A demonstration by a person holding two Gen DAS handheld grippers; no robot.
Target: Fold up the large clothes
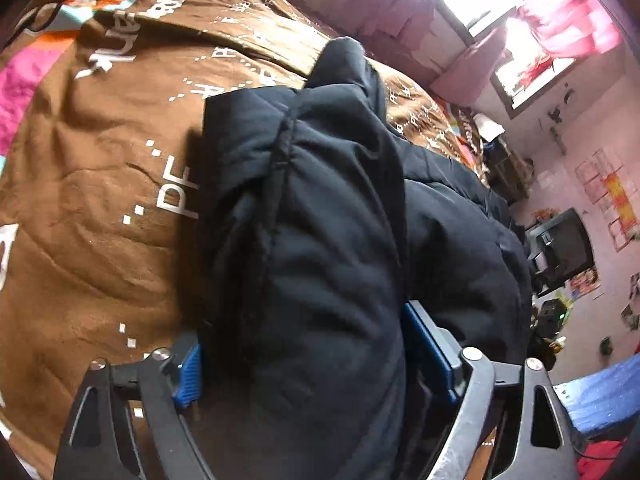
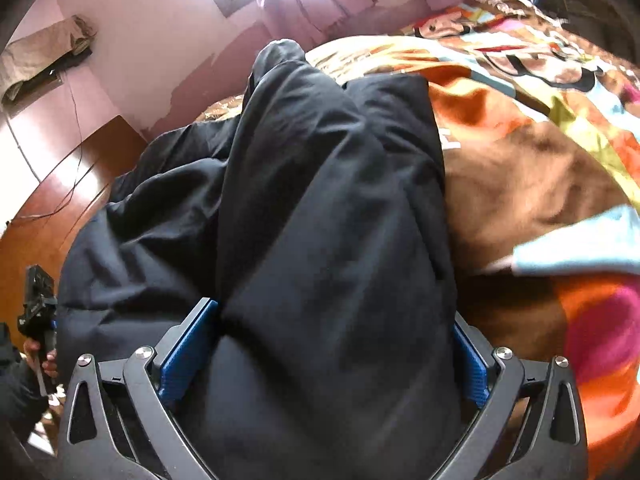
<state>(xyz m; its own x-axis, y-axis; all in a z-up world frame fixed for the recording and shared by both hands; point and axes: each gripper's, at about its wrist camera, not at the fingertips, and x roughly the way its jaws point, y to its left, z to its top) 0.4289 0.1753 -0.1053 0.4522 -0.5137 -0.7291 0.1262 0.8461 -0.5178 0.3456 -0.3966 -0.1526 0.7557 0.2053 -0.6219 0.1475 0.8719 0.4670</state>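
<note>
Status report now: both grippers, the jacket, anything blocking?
Left gripper and right gripper: each astride a thick jacket fold, grip unclear. Jacket bunched on blanket. Nothing blocking.

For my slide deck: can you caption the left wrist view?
Left gripper straddling a bulky fold of black padded jacket on a brown printed blanket.

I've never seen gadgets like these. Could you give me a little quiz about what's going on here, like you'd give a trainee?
1. What fills the gap between the left tongs? A) a towel B) a black padded jacket C) a pillow
2. True or false: the jacket hangs from a wall hook.
3. Fill in: the pads of the right tongs are ___ in colour.
Key: 1 B. 2 False; it lies on the brown printed blanket. 3 blue.
</note>
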